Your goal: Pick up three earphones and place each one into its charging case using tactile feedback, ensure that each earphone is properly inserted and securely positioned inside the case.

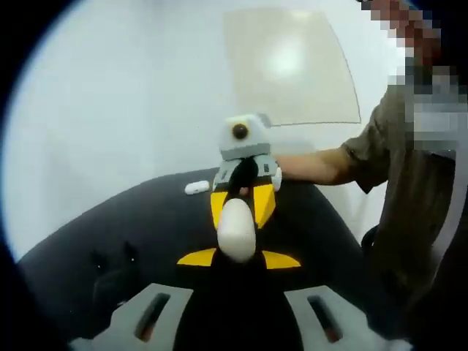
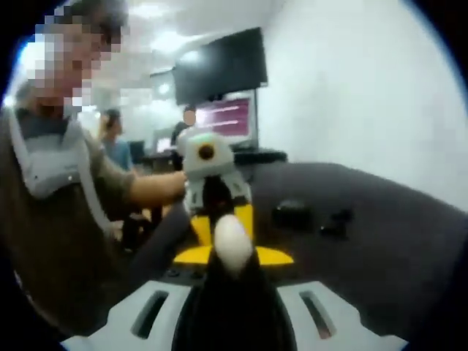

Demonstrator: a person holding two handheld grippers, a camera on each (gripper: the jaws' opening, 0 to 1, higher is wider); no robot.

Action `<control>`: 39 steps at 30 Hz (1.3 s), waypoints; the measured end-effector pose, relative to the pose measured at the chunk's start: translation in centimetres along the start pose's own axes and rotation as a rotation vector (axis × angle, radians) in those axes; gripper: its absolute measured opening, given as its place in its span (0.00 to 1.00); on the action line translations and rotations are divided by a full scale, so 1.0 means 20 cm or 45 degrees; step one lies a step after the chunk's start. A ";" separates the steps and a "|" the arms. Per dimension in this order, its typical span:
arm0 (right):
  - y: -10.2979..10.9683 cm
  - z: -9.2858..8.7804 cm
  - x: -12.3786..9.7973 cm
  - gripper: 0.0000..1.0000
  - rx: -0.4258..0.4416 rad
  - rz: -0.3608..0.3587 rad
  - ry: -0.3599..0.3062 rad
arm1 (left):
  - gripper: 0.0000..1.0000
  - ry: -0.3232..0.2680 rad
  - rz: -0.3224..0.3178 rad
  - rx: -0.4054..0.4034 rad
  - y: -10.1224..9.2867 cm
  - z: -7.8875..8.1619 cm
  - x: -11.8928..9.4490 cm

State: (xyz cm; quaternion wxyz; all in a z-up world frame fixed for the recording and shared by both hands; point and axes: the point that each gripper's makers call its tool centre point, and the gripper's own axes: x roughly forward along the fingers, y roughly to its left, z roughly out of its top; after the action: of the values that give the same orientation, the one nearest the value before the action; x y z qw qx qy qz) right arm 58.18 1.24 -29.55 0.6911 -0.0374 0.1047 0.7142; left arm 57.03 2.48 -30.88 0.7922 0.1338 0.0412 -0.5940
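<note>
A white egg-shaped case sits right at the tip of my left gripper, whose jaws stand close together on it. My right gripper faces it from across, and its yellow fingers narrow onto the same case. In the right gripper view the case rests at the tip of my right gripper, jaws closed in on it, with the left gripper opposite. A white earphone lies on the black table. Small black pieces lie further off.
A person stands close by, with a forearm reaching to the right gripper. More small black items lie at the table's left. In the right gripper view a dark screen and people stand at the back. A white wall runs behind the table.
</note>
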 end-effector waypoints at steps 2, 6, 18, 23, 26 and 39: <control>-0.01 0.00 -0.01 0.22 0.047 0.007 0.001 | 0.26 -0.010 0.020 0.011 0.01 0.01 0.00; -0.03 -0.02 0.01 0.23 0.099 0.000 0.028 | 0.32 0.003 0.074 0.066 0.04 0.00 -0.01; -0.16 -0.05 0.00 0.49 -0.144 -0.235 0.084 | 0.38 -0.084 0.137 0.075 0.10 0.06 -0.04; -0.16 -0.02 -0.04 0.56 -0.169 -0.325 0.094 | 0.36 -0.313 0.310 -0.011 0.24 0.21 -0.17; -0.08 -0.06 -0.04 0.54 -0.228 -0.274 0.175 | 0.34 -0.436 0.462 -0.072 0.37 0.27 -0.27; -0.20 -0.09 0.11 0.49 -0.178 -0.228 0.213 | 0.26 -0.516 0.826 -0.157 0.59 0.25 -0.50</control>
State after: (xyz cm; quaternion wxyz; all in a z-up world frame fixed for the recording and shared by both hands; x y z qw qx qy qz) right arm 61.96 3.06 -32.13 0.7366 -0.1538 0.1082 0.6497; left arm 64.94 13.60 -21.96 0.9376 -0.0281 -0.1250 -0.3234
